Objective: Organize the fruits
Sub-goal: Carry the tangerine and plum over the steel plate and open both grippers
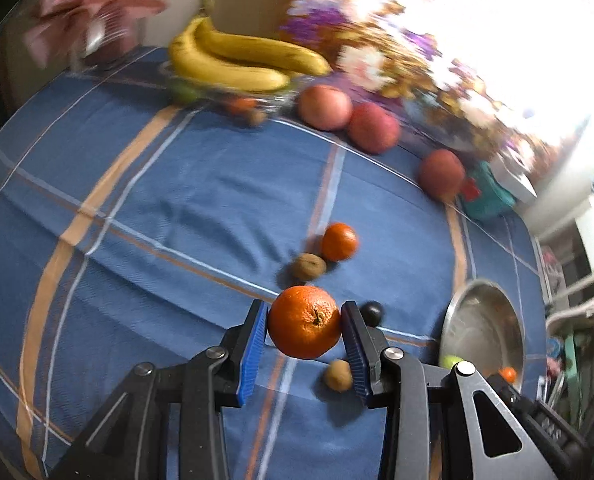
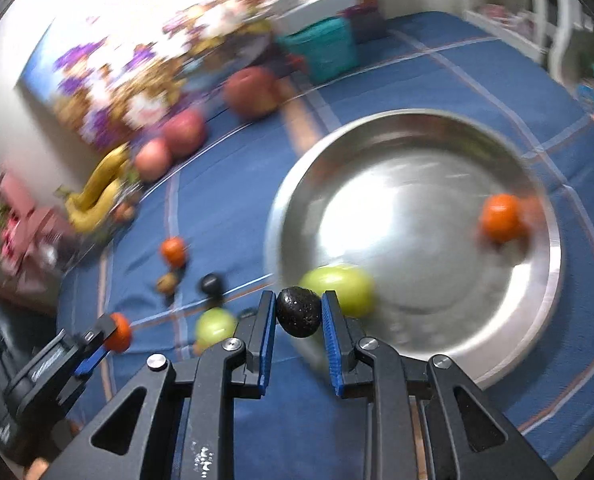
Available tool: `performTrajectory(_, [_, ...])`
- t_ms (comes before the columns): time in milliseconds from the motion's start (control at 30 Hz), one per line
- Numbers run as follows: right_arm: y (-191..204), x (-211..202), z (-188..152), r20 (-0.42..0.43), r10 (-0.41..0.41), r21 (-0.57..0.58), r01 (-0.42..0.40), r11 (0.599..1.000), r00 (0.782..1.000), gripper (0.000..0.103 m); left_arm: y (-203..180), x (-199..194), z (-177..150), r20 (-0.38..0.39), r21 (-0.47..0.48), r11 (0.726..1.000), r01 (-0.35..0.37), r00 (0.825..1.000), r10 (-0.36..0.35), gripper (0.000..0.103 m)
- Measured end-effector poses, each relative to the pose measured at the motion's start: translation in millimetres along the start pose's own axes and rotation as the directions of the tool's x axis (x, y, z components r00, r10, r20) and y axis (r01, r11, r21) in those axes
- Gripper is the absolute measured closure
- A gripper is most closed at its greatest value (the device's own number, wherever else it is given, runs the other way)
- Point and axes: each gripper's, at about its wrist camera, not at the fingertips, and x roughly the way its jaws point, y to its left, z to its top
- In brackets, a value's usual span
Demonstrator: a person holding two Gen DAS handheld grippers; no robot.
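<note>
With a green fruit (image 2: 339, 288) and a small orange (image 2: 501, 218) already in the steel bowl (image 2: 417, 128) just beyond it, the right gripper (image 2: 299, 312) clamps a dark fruit (image 2: 299, 311), the left gripper (image 1: 304, 328) an orange (image 1: 304, 322), and apples (image 1: 325, 106) and small fruit ahead remain on the cloth (image 1: 177, 200).

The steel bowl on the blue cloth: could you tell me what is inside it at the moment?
Inside the steel bowl lie a small orange fruit and a green fruit. The right gripper, shut on a dark fruit, hides part of the bowl's near rim.
</note>
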Motion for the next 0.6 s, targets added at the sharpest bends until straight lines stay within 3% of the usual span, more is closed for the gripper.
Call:
performTrajectory(167, [-40.9,-9.0,9.5,0.032,-0.099,0.106,0.095,0.990,0.995,0.079,-45.2,2.6,-12.7,-0.007,0.143,0.989,0.043,0.999,-0.043,0.063])
performTrajectory(300, [-62.7,-17.2,15.0,0.046,-0.173,0.154,0.164,0.974,0.984,0.079,-88.0,8.0,-29.7,-0.033,0.272,0.957,0.100,0.995,-0.094,0.063])
performTrajectory(600, [-81.5,-27.0,20.6,0.061,-0.251,0.162,0.239,0.957,0.966,0.079,-165.4,23.9,-73.9,-0.085,0.521,0.837,0.168,0.986,-0.145,0.063])
